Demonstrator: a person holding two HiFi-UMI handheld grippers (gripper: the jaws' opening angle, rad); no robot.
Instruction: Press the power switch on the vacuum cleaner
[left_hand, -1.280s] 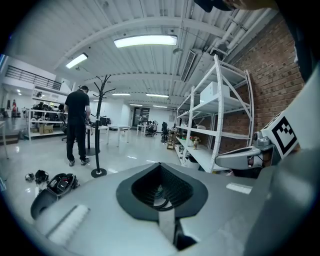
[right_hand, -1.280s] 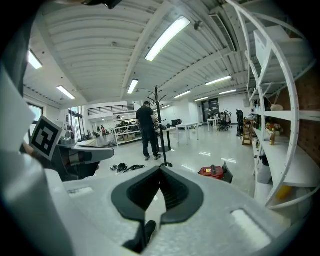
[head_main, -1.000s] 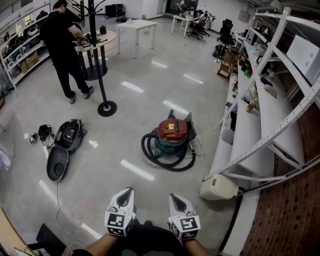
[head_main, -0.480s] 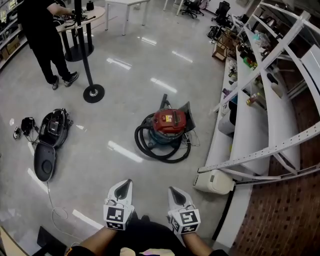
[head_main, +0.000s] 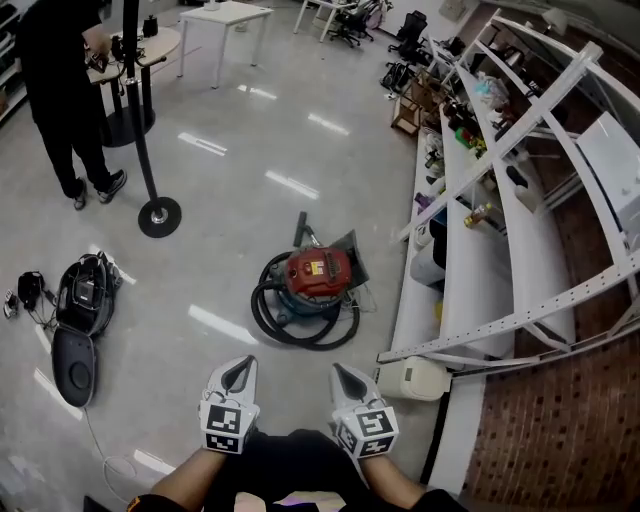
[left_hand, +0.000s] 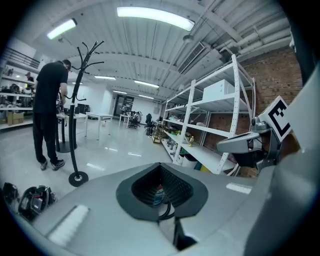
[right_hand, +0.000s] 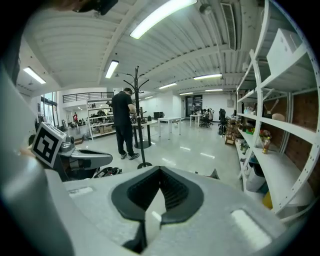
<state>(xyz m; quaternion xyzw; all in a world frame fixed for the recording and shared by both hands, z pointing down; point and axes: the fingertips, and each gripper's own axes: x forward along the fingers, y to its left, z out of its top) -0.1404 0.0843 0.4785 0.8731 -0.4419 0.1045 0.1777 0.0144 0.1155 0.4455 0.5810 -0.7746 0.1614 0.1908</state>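
Observation:
The vacuum cleaner (head_main: 318, 270) has a red top and a blue drum and stands on the glossy floor with its black hose (head_main: 290, 325) coiled round it. It is well ahead of both grippers. My left gripper (head_main: 236, 372) and right gripper (head_main: 347, 378) are held low and side by side near my body, both pointing toward it. Both are shut with nothing between the jaws. In the left gripper view the left gripper (left_hand: 161, 166) shows a sliver of the vacuum cleaner (left_hand: 158, 194) through its pad opening. The right gripper (right_hand: 160, 170) looks across the room.
A long white shelving rack (head_main: 500, 250) with small items runs along the right. A white canister (head_main: 412, 378) lies at its near end. A coat stand (head_main: 158, 215), a person in black (head_main: 60, 90) and an open black case (head_main: 80, 300) are at the left.
The head view has moved: the person and coat stand have slid toward the left edge and the shelving fills more of the right. Both grippers stay low and shut.

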